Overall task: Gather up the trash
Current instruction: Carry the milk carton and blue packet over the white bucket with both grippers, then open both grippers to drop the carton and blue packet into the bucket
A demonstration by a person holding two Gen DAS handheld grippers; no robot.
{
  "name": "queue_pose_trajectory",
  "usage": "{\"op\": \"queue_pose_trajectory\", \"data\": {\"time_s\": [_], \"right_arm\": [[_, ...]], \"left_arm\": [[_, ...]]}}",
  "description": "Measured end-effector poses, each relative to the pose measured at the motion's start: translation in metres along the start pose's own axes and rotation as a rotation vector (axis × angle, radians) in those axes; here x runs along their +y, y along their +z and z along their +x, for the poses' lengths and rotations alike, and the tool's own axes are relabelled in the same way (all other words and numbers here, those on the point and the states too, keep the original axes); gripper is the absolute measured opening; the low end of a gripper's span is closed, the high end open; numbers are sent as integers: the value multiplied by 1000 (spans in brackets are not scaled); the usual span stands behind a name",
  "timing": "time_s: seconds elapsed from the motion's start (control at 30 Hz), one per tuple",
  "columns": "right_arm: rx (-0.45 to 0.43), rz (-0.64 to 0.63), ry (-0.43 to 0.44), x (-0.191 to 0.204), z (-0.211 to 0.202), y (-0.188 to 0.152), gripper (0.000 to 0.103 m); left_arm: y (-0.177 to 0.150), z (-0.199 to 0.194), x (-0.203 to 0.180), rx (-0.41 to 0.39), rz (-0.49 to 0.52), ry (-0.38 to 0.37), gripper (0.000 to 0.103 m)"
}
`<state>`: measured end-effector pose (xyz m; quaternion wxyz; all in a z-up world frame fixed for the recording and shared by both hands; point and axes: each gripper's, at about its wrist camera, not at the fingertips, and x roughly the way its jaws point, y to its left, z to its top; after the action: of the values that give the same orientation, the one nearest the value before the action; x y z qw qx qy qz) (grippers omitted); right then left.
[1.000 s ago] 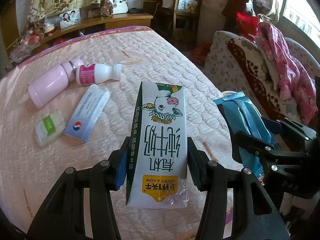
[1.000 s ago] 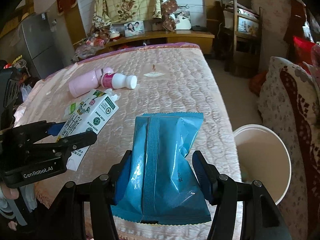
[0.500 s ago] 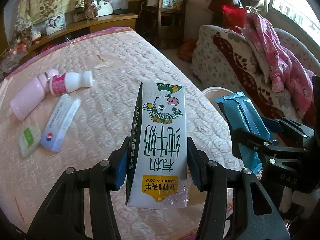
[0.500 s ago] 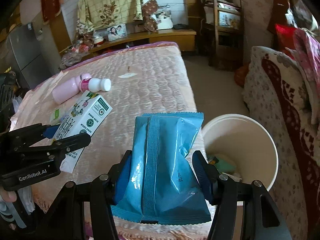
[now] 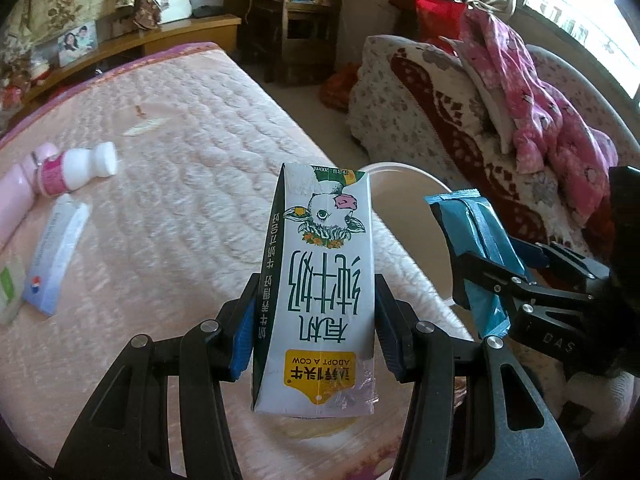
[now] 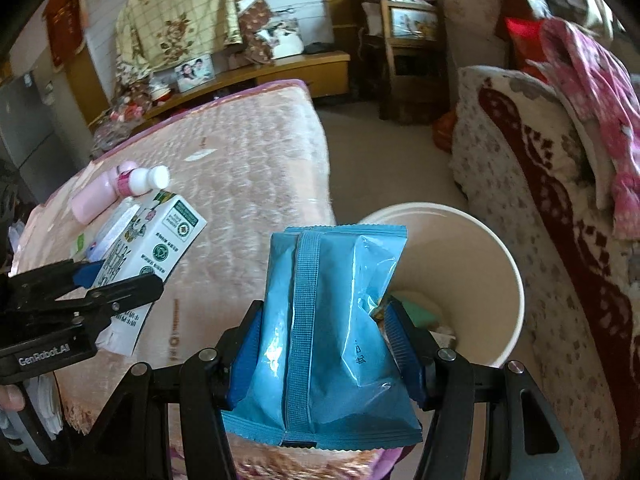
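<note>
Bedroom clutter, a wooden shelf and a patterned sofa fill the upper part of the left wrist view; a pink quilted bed (image 5: 180, 184) fills the left and centre. The left tool (image 5: 314, 328) is closed on a white rectangular milk carton with a cow print (image 5: 320, 288) at centre frame. Left on the bed at the left edge: a small white bottle with a pink label (image 5: 76, 168), a pale pink bottle (image 5: 16, 200), a flat white-and-blue box (image 5: 56, 256). The carton hides most of the bin.

Right wrist view: the right tool (image 6: 324, 352) is closed on a blue crinkled plastic packet (image 6: 332, 332) at lower centre, near the rim of a cream round plastic bin (image 6: 500, 264). Some trash lies inside, partly hidden and hard to identify. Judged progress: two items in transit, at least three to collect.
</note>
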<state>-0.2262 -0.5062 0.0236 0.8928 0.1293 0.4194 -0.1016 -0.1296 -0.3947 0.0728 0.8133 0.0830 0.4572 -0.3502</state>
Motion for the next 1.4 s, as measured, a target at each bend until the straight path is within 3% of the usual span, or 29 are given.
{"op": "queue_pose_trajectory", "data": {"time_s": [0.67,1.0,1.13,1.27,1.4], "right_arm": [[33,144,-70,-78,21,-10,59],[58,161,-91,-95,42,-9,59],[51,196,-105,-104,47,-6,64],[38,223,-106,-110,48,-4,71],[42,233,-101,-112,46,-6,73]], "left_arm": [[30,63,-67,70,38,-68,50],[42,82,-78,72,28,-105,51],[49,90,-75,74,-2,-126,52],[52,90,-69,65,-28,-158,65],[52,86,-66,61,-31,-160,65]]}}
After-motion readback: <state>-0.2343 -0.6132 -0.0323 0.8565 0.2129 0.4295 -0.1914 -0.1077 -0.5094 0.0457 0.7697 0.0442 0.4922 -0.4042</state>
